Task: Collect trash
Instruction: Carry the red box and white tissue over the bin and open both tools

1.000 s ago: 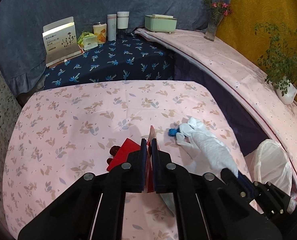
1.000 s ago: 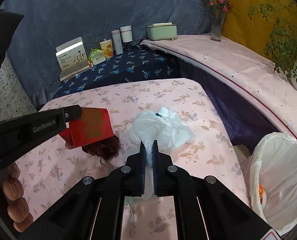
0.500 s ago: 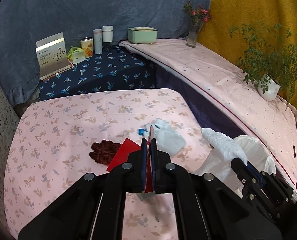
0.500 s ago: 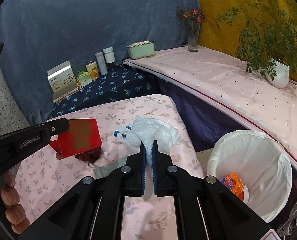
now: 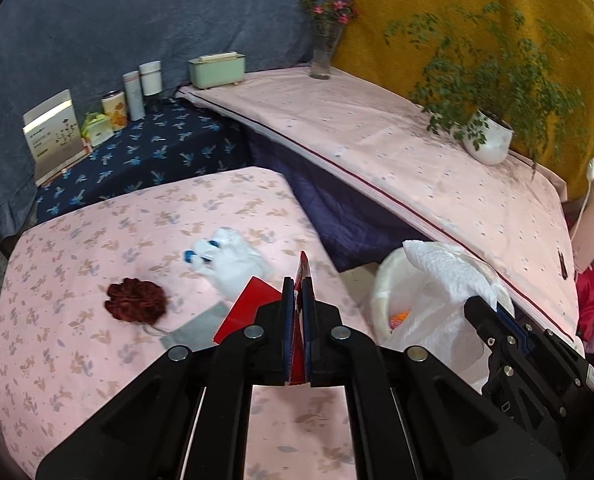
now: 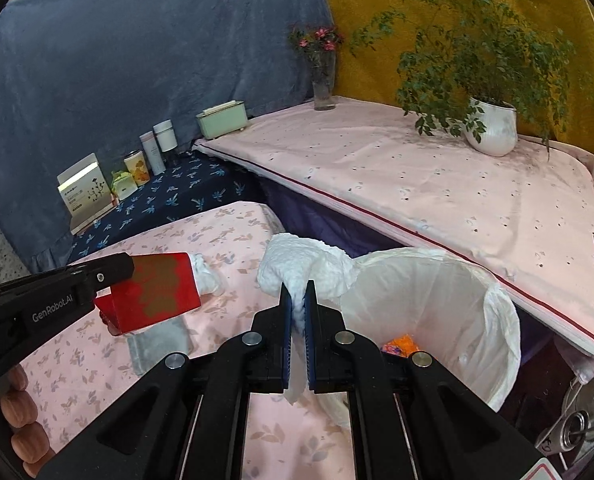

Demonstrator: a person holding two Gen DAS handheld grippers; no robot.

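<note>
My left gripper (image 5: pixel 296 280) is shut on a flat red box (image 5: pixel 249 308), held above the pink flowered table; the right wrist view shows that red box (image 6: pixel 157 292) with a gold pattern. My right gripper (image 6: pixel 298 286) is shut on a crumpled white tissue (image 6: pixel 305 266), which hangs at the near rim of the white-lined bin (image 6: pixel 437 292). In the left wrist view the tissue (image 5: pixel 445 268) sits over the bin (image 5: pixel 393 300). Orange trash (image 6: pixel 401 344) lies inside the bin. A white glove (image 5: pixel 229 264) lies on the table.
A dark red scrunchie (image 5: pixel 137 304) and a grey card (image 5: pixel 193 332) lie on the table (image 5: pixel 97 240). Boxes and bottles (image 5: pixel 137 92) stand on the navy cloth at the back. A potted plant (image 5: pixel 489 140) and vase (image 5: pixel 323 56) stand on the pink ledge.
Both grippers have swung right and risen, carrying the red box and the tissue off the table toward the bin. The bin has come into fuller view; the glove and scrunchie stay behind.
</note>
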